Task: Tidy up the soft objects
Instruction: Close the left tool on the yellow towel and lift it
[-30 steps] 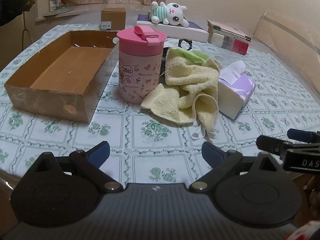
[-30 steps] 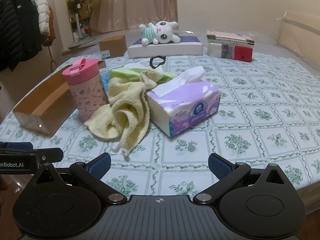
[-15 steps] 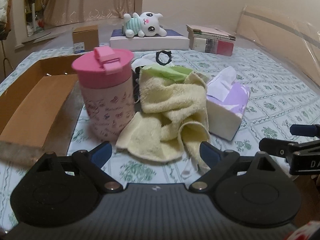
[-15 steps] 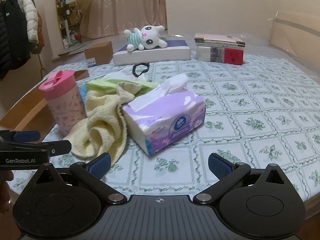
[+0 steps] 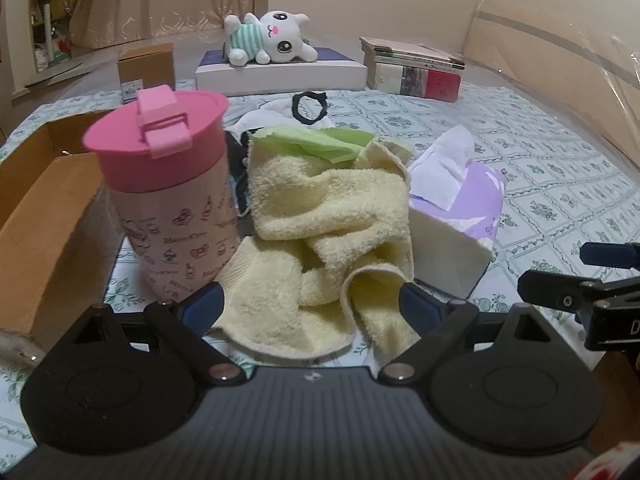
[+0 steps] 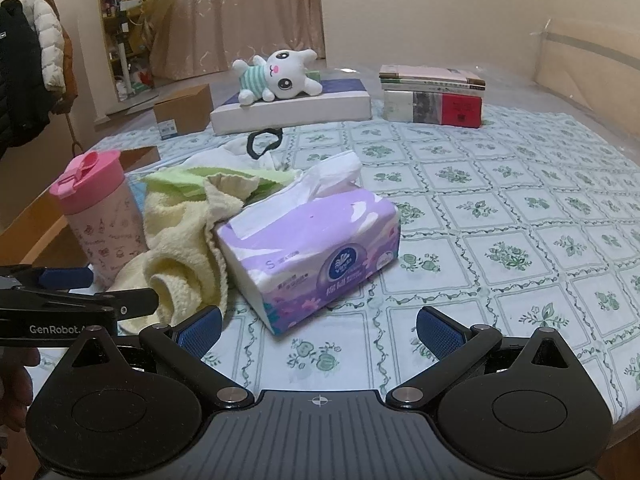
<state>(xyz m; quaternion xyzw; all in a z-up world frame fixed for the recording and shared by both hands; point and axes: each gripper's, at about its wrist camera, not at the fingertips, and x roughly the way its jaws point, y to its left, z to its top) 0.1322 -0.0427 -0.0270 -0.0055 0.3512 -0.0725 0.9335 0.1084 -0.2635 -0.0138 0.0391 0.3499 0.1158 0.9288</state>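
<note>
Patterned tablecloth (image 6: 500, 216), crumpled yellow towel (image 5: 332, 248) trailing toward camera, both fingers spread, empty.

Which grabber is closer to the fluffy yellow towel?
Left. The left gripper is open right at the crumpled yellow terry towel, its fingers straddling the near edge. The right gripper is open beside it, facing the purple tissue pack.

towel (image 5: 328, 216): yellow nubby terry cloth; cup (image 5: 172, 196): smooth pink plastic; open box (image 5: 44, 216): matt brown cardboard
</note>
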